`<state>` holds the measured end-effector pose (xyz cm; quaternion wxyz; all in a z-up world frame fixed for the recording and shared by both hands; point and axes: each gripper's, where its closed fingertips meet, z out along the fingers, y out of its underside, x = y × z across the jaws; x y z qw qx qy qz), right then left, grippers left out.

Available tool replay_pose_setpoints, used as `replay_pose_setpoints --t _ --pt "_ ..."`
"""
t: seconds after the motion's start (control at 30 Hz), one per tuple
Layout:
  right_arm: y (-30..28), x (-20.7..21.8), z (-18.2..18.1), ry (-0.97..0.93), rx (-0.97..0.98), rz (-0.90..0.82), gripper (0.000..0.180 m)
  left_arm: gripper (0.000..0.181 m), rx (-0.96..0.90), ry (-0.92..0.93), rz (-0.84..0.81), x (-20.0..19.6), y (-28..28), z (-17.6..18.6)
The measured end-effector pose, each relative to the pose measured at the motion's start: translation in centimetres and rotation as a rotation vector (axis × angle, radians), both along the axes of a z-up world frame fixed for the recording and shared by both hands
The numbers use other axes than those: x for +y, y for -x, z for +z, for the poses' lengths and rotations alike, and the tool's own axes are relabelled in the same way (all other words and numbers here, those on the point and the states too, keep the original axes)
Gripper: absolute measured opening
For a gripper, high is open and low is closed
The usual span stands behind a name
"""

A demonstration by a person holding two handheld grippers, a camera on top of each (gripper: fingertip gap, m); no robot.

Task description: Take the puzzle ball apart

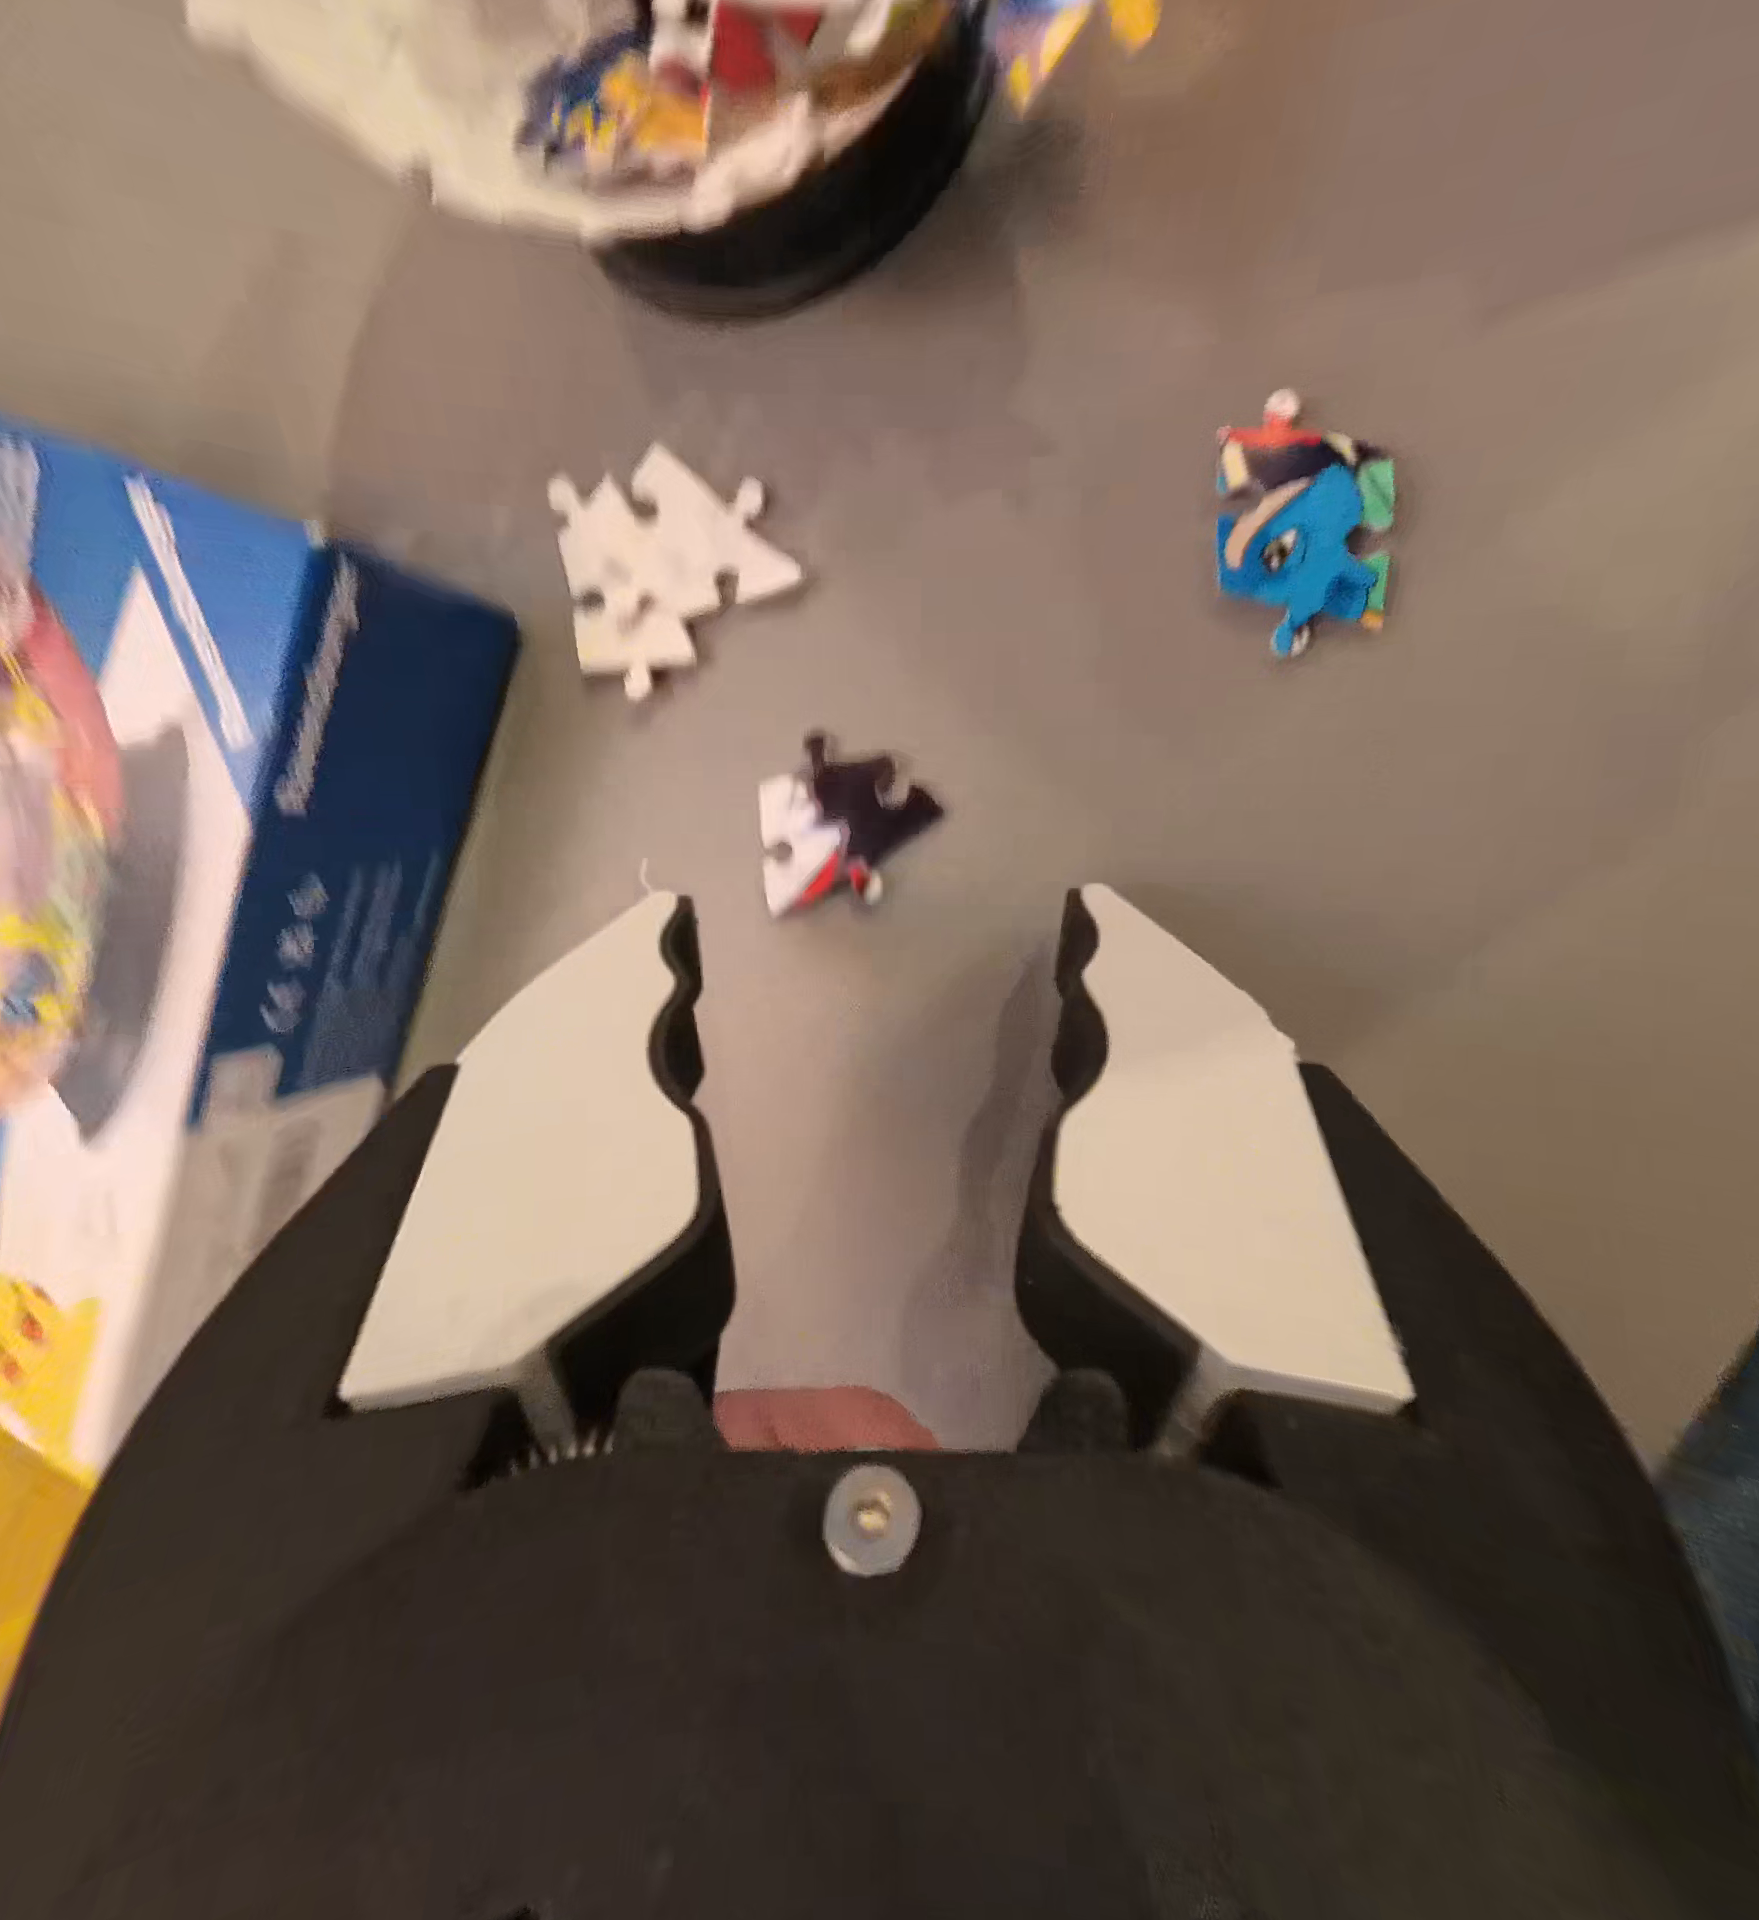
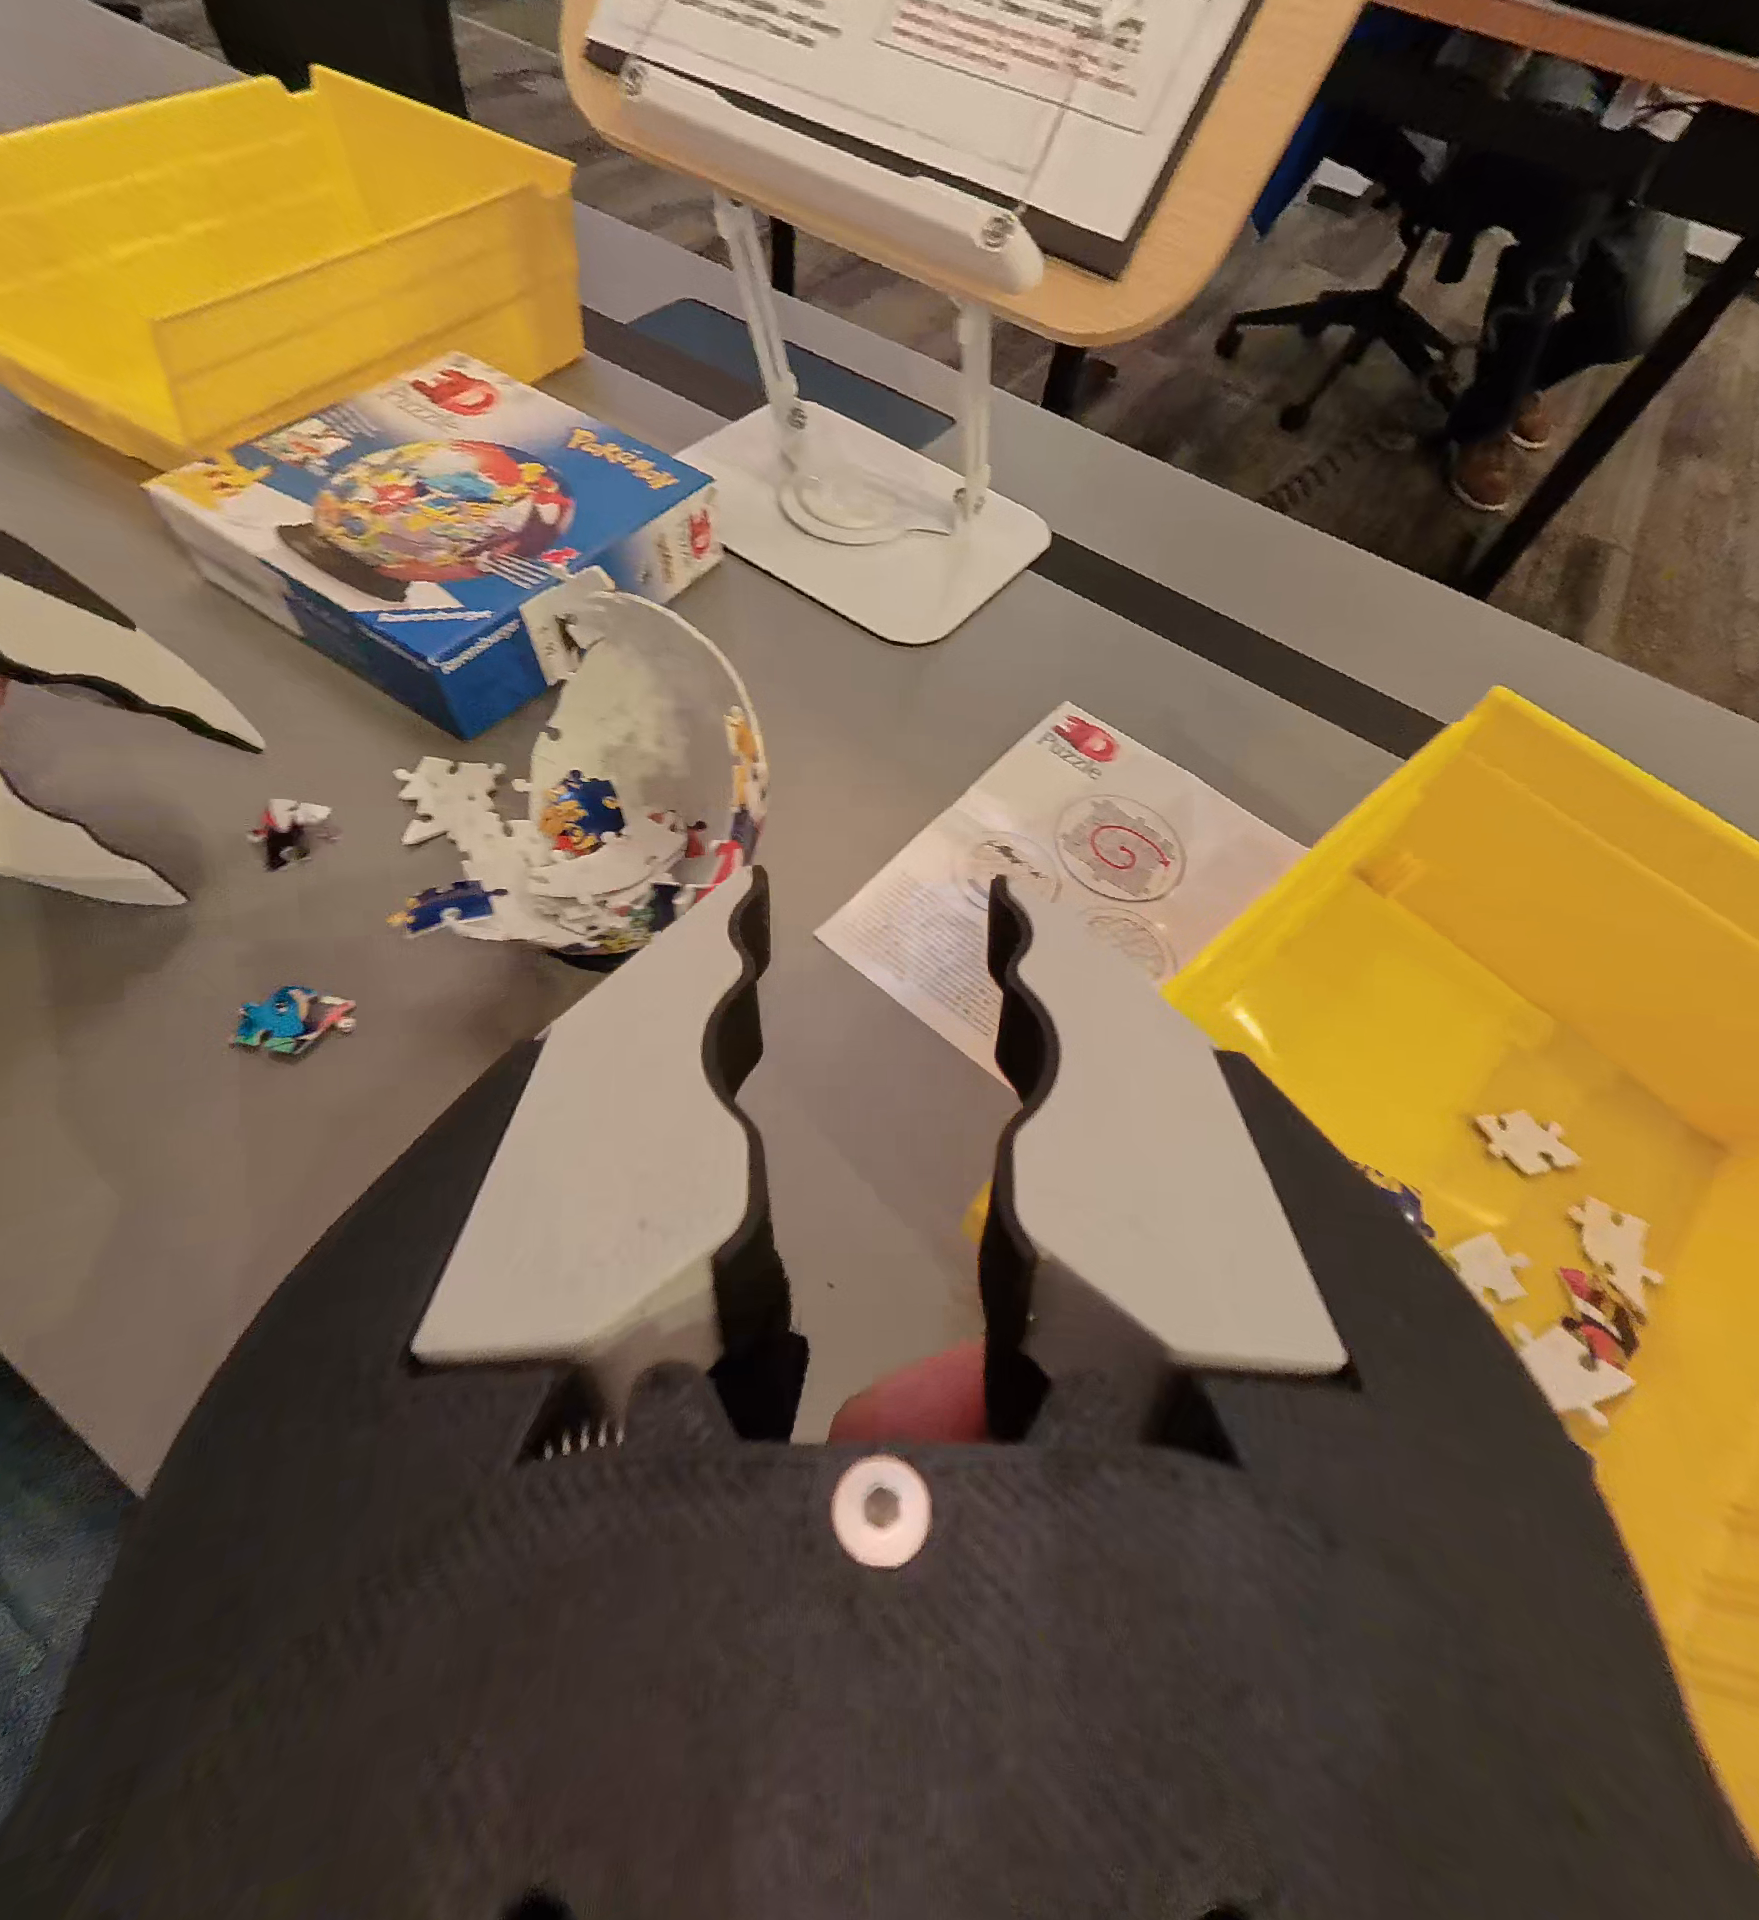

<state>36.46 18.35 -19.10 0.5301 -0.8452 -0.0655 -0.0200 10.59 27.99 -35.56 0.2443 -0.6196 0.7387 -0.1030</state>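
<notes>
The puzzle ball (image 2: pixel 646 769) stands on a black base on the grey table, broken open so its white inside shows. It is blurred at the top of the left wrist view (image 1: pixel 709 125). Loose pieces lie beside it: a white cluster (image 1: pixel 667 571), a black, white and red piece (image 1: pixel 839 826) and a blue cluster (image 1: pixel 1301 520). My left gripper (image 1: pixel 877 902) is open and empty above the table, just short of the black, white and red piece; it also shows in the right wrist view (image 2: pixel 222 819). My right gripper (image 2: pixel 880 894) is open and empty, to the right of the ball.
The blue puzzle box (image 2: pixel 439 540) lies left of the ball. One yellow bin (image 2: pixel 231 239) stands behind the box. Another yellow bin (image 2: pixel 1633 883) at the right holds several loose pieces (image 2: pixel 1571 1278). An instruction sheet (image 2: pixel 1041 883) lies ahead of my right gripper. A document stand (image 2: pixel 906 312) is at the back. The left gripper's tips are roughly 30 cm from the right gripper's. The puzzle ball (image 2: pixel 646 769) is about 15 cm from my left fingertips and 25 cm from my right.
</notes>
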Motion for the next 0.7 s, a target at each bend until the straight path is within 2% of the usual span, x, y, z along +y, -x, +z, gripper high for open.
replay_pose_setpoints --t 0.13,0.17,0.37,0.43,0.6,0.7 --pt "2.1 0.4 -0.3 -0.01 0.049 0.055 0.04 0.064 -0.043 0.025 0.134 0.7 0.7 -0.9" --pt "2.5 0.6 -0.6 -0.008 0.062 0.065 0.04 0.058 -0.069 0.026 0.138 0.9 0.3 -0.8" --pt "4.4 0.4 -0.9 -0.013 0.111 0.11 0.04 0.037 -0.108 0.194 0.005 0.4 -1.9 -1.3" --pt "4.6 0.3 -1.0 -0.013 0.118 0.113 0.04 0.037 -0.116 0.234 -0.008 0.5 -2.2 -1.4" --pt "6.6 0.2 -1.1 -0.014 0.159 0.182 0.04 0.036 -0.146 0.158 -0.045 0.3 -2.1 -1.0" --pt "9.9 0.2 -1.4 0.002 0.237 0.289 0.041 0.036 -0.243 0.123 -0.075 -0.8 -2.7 1.3"
